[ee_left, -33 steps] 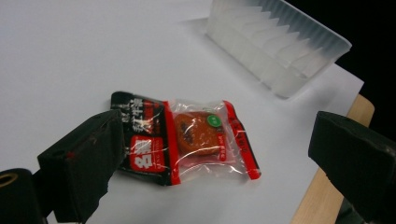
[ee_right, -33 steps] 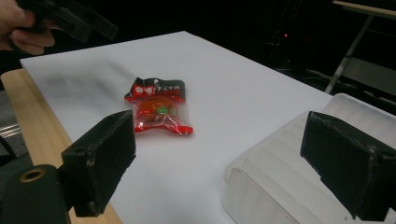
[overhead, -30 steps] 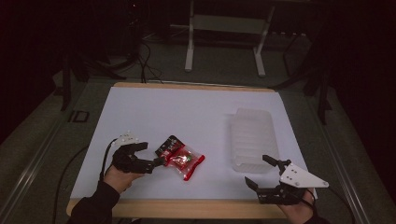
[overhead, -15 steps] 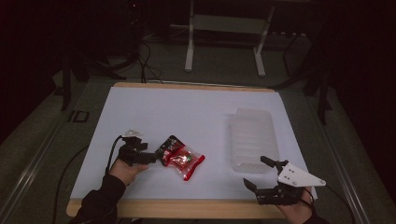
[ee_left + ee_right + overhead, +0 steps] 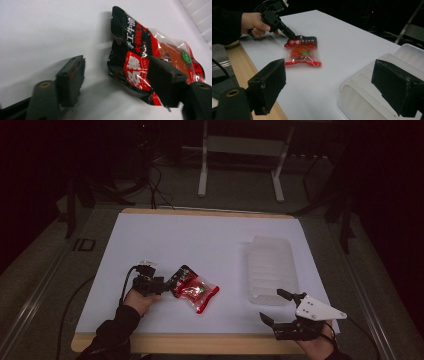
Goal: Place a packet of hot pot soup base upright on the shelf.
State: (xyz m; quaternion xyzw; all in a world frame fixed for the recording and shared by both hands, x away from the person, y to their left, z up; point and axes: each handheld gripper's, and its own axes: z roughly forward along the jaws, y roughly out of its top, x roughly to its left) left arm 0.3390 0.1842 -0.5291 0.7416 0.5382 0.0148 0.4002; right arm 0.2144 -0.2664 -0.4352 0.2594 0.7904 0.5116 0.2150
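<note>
Since the earlier frames the left gripper [image 5: 167,285] had sunk toward the table and crept right, up to the near-left end of the snack packet [image 5: 195,289]; its jaws had just been closing, with that end between them. In the left gripper view the jaws stood apart, one flat on the white table cover [image 5: 50,30] left of the packet [image 5: 140,55], the other lying over its black printed corner, the pads not yet pinching it. The packet lay flat on the near-left part of the table [image 5: 210,245], its long axis running from near-left to right, directly ahead of the left gripper. The left hand [image 5: 137,299] held the gripper low and almost level. The right gripper [image 5: 280,312] hovered near the right table edge, jaws wide, beside the clear plastic tray [image 5: 270,262], well apart from the packet.
</note>
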